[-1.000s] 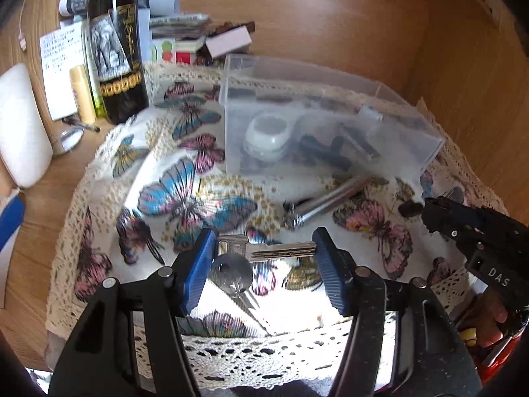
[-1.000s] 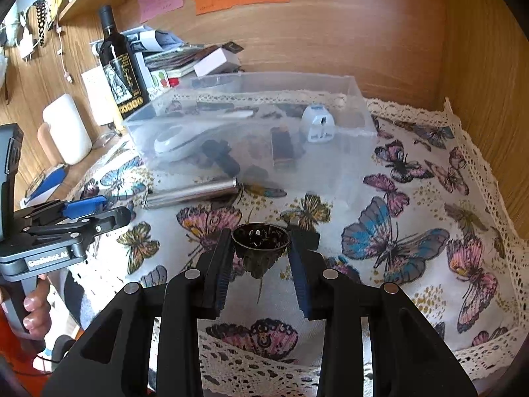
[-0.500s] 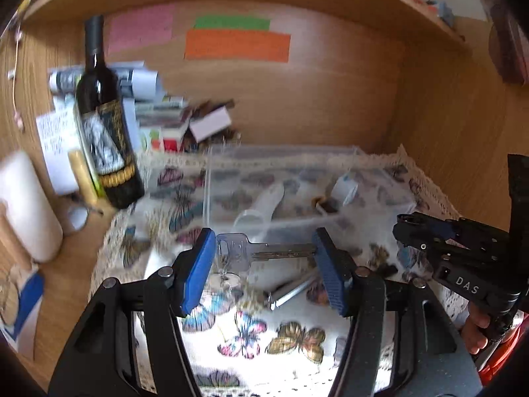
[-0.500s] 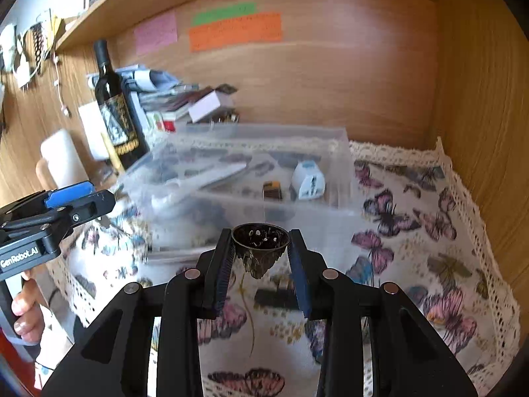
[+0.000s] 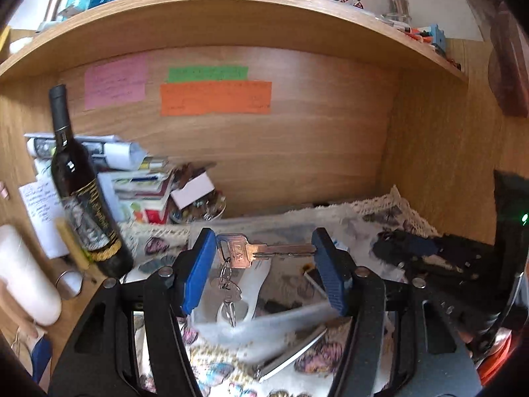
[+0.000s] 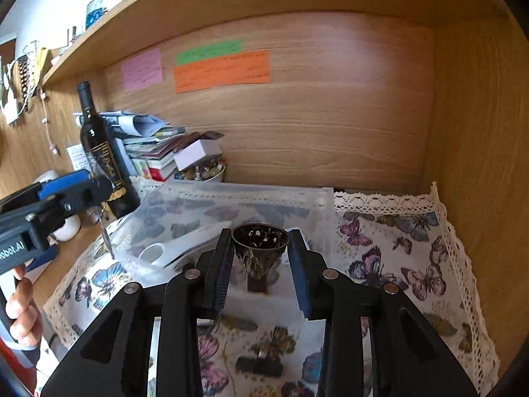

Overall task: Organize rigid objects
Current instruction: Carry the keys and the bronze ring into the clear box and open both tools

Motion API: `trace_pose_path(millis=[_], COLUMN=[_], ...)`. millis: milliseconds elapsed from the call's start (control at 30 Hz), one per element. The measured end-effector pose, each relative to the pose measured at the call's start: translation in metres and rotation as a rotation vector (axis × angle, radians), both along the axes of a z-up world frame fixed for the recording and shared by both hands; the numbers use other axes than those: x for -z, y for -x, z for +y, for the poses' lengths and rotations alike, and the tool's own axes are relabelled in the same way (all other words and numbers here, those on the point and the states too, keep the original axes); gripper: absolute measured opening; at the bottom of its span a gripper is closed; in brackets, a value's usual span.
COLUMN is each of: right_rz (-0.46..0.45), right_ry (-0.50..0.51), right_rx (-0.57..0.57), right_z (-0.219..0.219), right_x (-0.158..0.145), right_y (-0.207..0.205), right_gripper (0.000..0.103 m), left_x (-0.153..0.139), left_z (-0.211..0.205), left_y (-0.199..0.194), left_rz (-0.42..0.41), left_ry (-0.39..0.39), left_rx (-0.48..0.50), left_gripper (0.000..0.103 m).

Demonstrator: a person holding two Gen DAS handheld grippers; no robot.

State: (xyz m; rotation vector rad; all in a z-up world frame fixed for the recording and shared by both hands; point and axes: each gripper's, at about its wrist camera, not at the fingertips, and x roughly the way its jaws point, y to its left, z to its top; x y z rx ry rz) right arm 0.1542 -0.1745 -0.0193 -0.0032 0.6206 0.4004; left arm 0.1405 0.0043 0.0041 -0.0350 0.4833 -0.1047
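Observation:
My left gripper (image 5: pixel 263 258) is shut on a brass key (image 5: pixel 261 252) held crosswise between the blue pads; a ring with more keys (image 5: pixel 226 301) hangs below it, above the clear plastic box (image 5: pixel 264 324). My right gripper (image 6: pixel 259 259) is shut on a small dark metal cup (image 6: pixel 259 244), held above the near edge of the clear box (image 6: pixel 231 211). The left gripper shows in the right wrist view (image 6: pixel 66 198), left of the box, and the right gripper shows in the left wrist view (image 5: pixel 429 254). The box holds a white object (image 6: pixel 155 251).
A butterfly tablecloth (image 6: pixel 396 264) covers the desk. A silver tube (image 5: pixel 291 357) lies in front of the box. A small black piece (image 6: pixel 259 367) lies on the cloth. A wine bottle (image 6: pixel 102 155), stacked books (image 6: pixel 158 152) and a white container (image 5: pixel 23 281) stand left. A wooden wall stands at the right.
Both grippers have risen and tilted up with the key and the cup, from the tablecloth to above the clear box. The keys now hang free.

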Motion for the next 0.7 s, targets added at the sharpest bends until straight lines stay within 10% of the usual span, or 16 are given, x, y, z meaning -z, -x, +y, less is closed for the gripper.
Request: trace_pose_path(millis=[700], right_rz=[0.147], right_ry=[0.079], right_rx=[0.000], right_z=[0.015], right_x=[0.045], right_y=[-0.044], right_gripper=[0.031], left_x=[0.068], left_z=[-0.018], left_y=[-0.077], left_rz=[0.243], left_ry=[0.017], left_rx=[0.048], left_gripper=[0.060])
